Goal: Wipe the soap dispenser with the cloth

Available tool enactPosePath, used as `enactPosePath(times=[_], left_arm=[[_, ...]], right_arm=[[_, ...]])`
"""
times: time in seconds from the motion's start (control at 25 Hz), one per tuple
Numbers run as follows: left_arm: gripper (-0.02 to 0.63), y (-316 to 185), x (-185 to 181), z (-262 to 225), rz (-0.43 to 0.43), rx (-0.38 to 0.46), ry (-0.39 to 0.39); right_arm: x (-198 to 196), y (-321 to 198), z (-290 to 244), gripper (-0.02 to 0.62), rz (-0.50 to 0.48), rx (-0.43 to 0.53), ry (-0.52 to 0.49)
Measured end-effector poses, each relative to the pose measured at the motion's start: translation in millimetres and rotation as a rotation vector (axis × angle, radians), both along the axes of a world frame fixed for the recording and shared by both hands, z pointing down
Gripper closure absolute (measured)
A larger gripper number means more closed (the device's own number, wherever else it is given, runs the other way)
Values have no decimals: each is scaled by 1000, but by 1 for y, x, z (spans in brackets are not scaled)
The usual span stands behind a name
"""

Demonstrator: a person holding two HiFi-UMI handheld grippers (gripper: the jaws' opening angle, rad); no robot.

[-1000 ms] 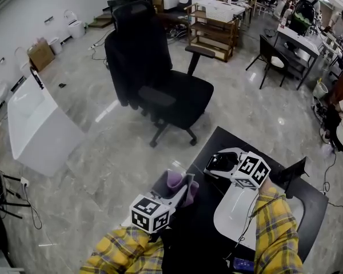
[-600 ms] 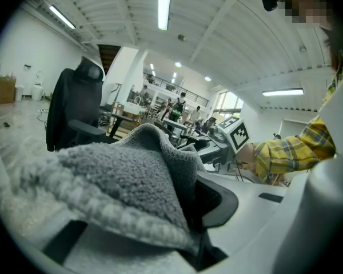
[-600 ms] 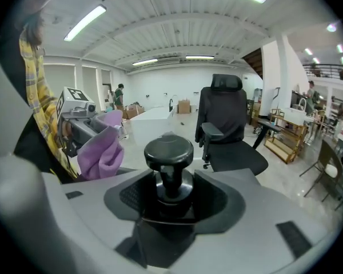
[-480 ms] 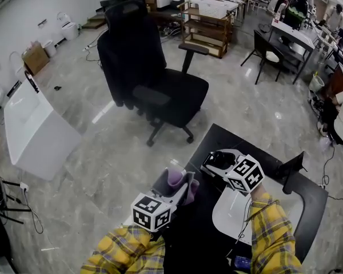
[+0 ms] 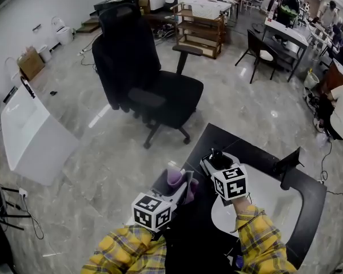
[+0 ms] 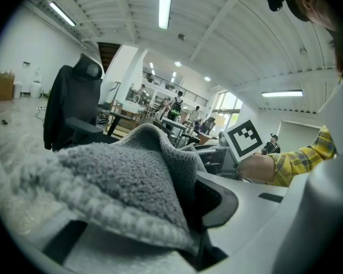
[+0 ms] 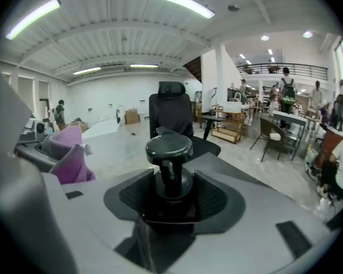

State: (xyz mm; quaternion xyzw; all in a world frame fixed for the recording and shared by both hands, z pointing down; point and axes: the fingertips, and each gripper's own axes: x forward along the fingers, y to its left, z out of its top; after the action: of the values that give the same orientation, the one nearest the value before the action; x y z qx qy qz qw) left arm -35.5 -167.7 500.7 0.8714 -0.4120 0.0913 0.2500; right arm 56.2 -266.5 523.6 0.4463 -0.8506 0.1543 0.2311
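Between the just-closed jaws of right gripper [image 7: 170, 194] sits soap dispenser [image 7: 169, 150], clamped; left gripper [image 5: 182, 190] alongside pinches cloth [image 6: 120, 176], wiping not yet begun.

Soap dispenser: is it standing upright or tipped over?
Upright. In the right gripper view the soap dispenser stands with its pump head on top, parallel to the office chair behind.

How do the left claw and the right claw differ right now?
The left claw is shut on the cloth, which drapes over its jaws; the right claw grips the black dispenser, whose pump head stands up between its jaws. The right claw's jaws have just been closing on it. In the head view the left claw sits lower in the picture than the right claw. Both hold something.
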Motion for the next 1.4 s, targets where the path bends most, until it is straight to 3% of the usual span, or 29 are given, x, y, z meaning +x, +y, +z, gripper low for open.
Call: enactPosePath(times=[0.44,0.6,0.72,0.84,0.96,1.08,1.24,1.4], left_arm=[[529,3,-5,-7,-16,2,25],[529,4,-6,-6,-21,0,29],[528,3,-5,-5,-18,-3,33],[529,1,-5,-5,-18,-6,41],[529,0,-3,-6,-13,-6,45],[529,1,-4,-5,-10,-10,46],[528,0,1,-6,4,-12,42],[529,-1,5,-7,18,-8,36]], right_arm=[[11,-3,-2,382,366,14,-16],[9,-3,-3,382,403,50,-23],[5,-3,-3,382,305,66,-26],[2,0,-8,337,146,89,-27],[3,6,-9,328,-51,106,-16],[0,17,-8,328,-283,53,-45],[-1,15,-5,328,-479,61,86],[-10,13,-5,328,-608,47,125]])
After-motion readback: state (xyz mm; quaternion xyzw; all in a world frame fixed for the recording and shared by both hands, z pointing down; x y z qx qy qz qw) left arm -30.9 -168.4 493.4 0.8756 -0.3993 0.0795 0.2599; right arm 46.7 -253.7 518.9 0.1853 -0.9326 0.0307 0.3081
